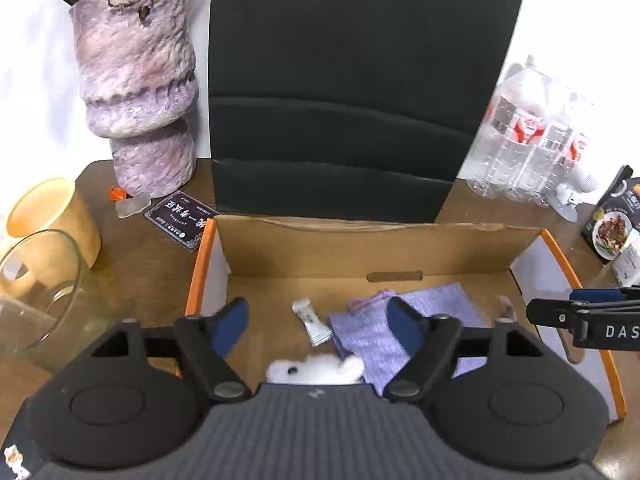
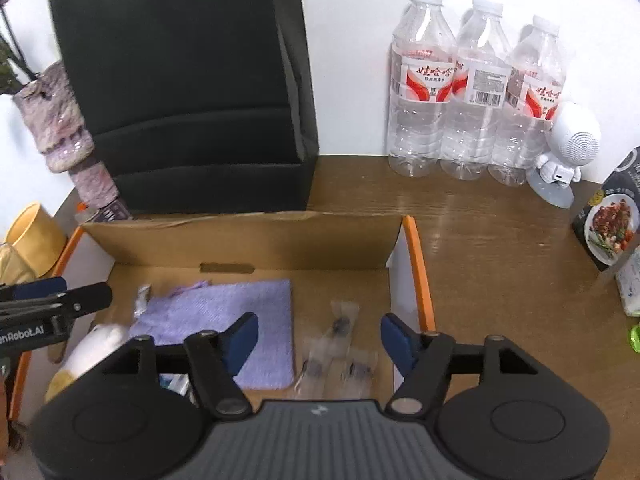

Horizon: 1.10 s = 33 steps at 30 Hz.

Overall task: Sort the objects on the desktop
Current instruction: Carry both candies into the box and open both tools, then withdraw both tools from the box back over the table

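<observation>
An open cardboard box [image 1: 360, 248] with orange edges sits on the brown desk; it also shows in the right wrist view [image 2: 240, 240]. Inside lie a purple cloth [image 1: 432, 312] [image 2: 224, 320], a small white sachet [image 1: 312, 322], a white plush toy [image 1: 316, 368] [image 2: 94, 348] and blurred clear packets [image 2: 340, 352]. My left gripper [image 1: 316, 320] is open above the box, over the sachet and plush. My right gripper [image 2: 318, 340] is open above the packets at the box's right side.
A black file holder [image 1: 344, 92] stands behind the box. A purple vase [image 1: 140, 88], a card [image 1: 180, 216], a yellow cup [image 1: 52, 216] and a glass bowl [image 1: 36, 296] are left. Water bottles [image 2: 472, 92], a white figure [image 2: 568, 148] and a food packet [image 2: 612, 224] are right.
</observation>
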{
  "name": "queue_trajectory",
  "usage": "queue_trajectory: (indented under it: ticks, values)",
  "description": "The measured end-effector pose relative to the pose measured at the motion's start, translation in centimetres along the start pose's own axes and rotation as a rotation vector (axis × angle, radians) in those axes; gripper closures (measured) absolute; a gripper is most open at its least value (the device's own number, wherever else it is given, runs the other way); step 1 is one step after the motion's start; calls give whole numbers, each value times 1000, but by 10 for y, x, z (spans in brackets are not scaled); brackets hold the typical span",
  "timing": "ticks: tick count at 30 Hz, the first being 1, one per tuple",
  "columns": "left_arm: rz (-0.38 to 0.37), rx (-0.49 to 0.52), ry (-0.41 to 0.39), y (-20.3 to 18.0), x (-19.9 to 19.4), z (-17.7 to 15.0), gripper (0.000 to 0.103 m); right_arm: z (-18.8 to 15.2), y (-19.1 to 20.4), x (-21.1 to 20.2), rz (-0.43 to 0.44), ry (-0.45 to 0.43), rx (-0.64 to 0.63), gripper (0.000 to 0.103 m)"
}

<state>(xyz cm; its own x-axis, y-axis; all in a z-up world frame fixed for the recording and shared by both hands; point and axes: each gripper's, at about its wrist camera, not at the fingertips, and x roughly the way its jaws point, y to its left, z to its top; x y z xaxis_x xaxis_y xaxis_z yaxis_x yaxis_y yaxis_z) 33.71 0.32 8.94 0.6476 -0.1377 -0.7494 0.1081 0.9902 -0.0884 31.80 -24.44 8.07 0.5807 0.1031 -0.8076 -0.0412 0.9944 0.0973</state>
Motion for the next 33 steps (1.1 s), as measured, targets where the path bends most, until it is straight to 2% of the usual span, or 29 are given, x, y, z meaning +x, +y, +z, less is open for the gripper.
queue_trajectory:
  ticks: [4,6,7,12,16,24,28,30,33]
  values:
    - [31,20,62,-9,-16,-9,14,-11,9,-22,-4,43,-34,29]
    - [40,21,61,-14,-31,-17,3,-19,13,-34,-13,58,-44,28]
    - [39,27,59,-17,-39,-22,2,-23,15,-41,-20,65,-45,28]
    - [31,68,64,-31,-82,-50,0,-54,22,-76,-14,71,-36,25]
    - [25,27,40,-31,-117,-71,0,-85,31,-110,34,45,-51,18]
    - [21,-5,-76,-36,-175,-134,0,-154,42,-170,74,-113,-42,11]
    - [35,19,-167,-32,-197,-182,0,-207,39,-172,44,-175,-28,8]
    - [38,37,-213,-29,-203,-210,0,-235,37,-169,23,-202,-18,2]
    - [47,28,-214,-23,-198,-251,0,-273,28,-156,23,-210,25,2]
